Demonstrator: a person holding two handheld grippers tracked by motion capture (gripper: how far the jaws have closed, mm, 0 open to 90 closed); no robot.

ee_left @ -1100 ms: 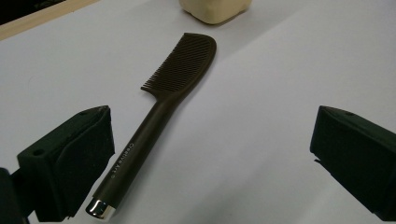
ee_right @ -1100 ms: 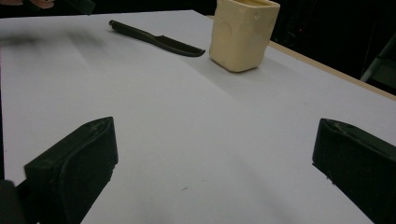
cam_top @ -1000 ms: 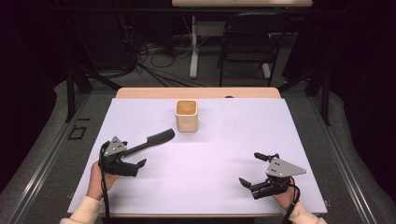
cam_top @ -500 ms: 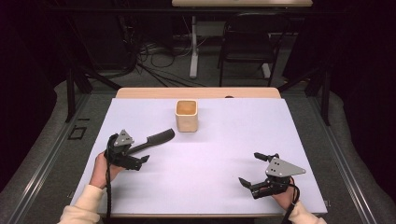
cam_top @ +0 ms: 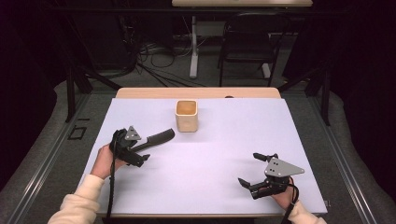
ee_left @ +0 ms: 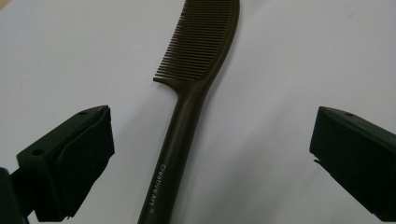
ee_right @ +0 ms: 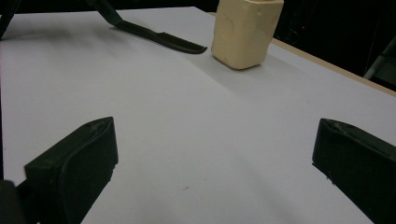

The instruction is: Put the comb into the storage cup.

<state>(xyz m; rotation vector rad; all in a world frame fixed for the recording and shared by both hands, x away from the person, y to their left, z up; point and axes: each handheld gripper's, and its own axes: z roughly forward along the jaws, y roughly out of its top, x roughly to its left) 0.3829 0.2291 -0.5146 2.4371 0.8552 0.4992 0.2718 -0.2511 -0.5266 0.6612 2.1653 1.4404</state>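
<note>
A dark brown comb with a long handle lies flat on the white table sheet, left of centre. My left gripper hangs over its handle end, tilted down. In the left gripper view the comb runs up between the two wide-apart jaws without touching either, so the left gripper is open. My right gripper rests open near the front right of the sheet, with nothing between its jaws. From it, the comb shows far off.
A small cream square cup stands upright at the back centre, just right of the comb's teeth; it is also in the right gripper view. The wooden table edge runs behind it. A chair and cables lie beyond.
My left gripper has shifted forward and tipped down over the comb's handle, so its jaws now straddle it. The right gripper and the cup have stayed put.
</note>
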